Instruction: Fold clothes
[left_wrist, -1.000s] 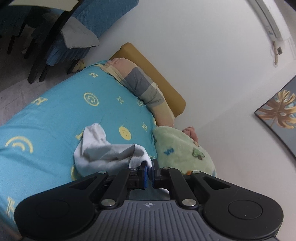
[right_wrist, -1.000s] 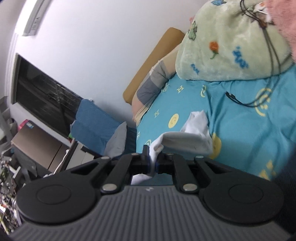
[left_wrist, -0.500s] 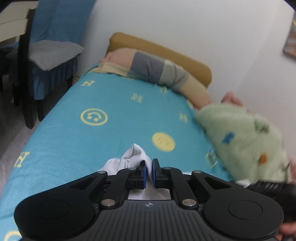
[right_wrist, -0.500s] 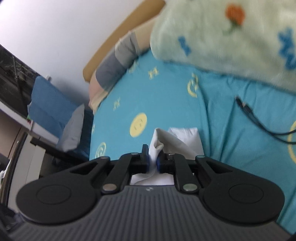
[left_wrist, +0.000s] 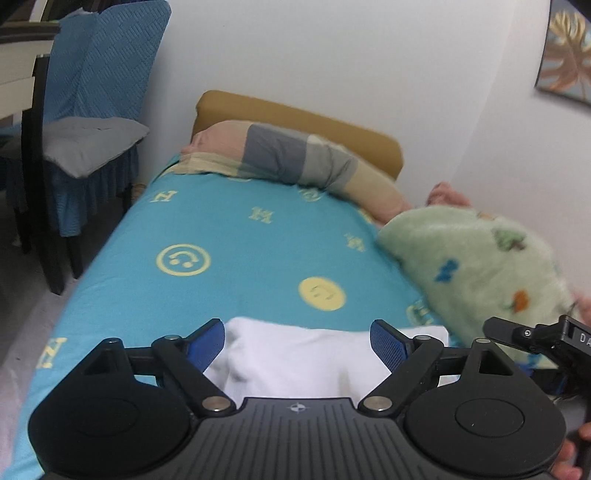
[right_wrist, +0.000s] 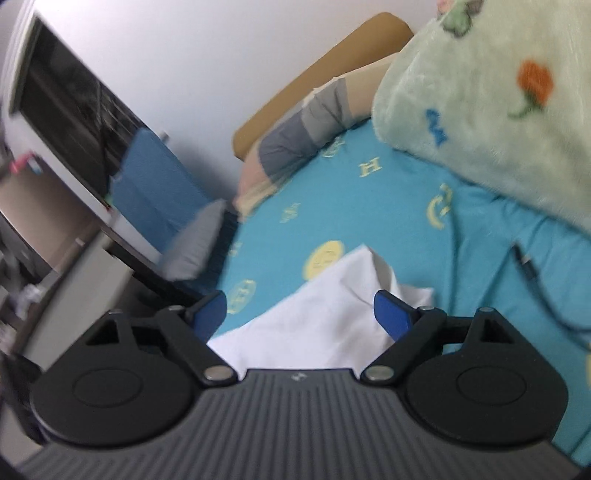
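Note:
A white garment (left_wrist: 295, 354) lies folded on the turquoise bed sheet (left_wrist: 229, 236) at the near end of the bed. My left gripper (left_wrist: 297, 343) is open just above it, blue pads spread to either side of the cloth. In the right wrist view the same white garment (right_wrist: 325, 302) lies on the sheet (right_wrist: 369, 206), one corner sticking up. My right gripper (right_wrist: 299, 314) is open over it and holds nothing. Part of the right gripper (left_wrist: 539, 336) shows at the right edge of the left wrist view.
A striped pillow (left_wrist: 295, 158) and tan headboard (left_wrist: 295, 118) lie at the far end. A green fleece blanket (left_wrist: 476, 258) is bunched at the right by the wall. A black cable (right_wrist: 532, 277) lies on the sheet. A blue-covered chair (left_wrist: 85, 122) stands left of the bed.
Both grippers were shut on the white garment and held it up. They lowered it onto the sheet and opened, so it now lies released.

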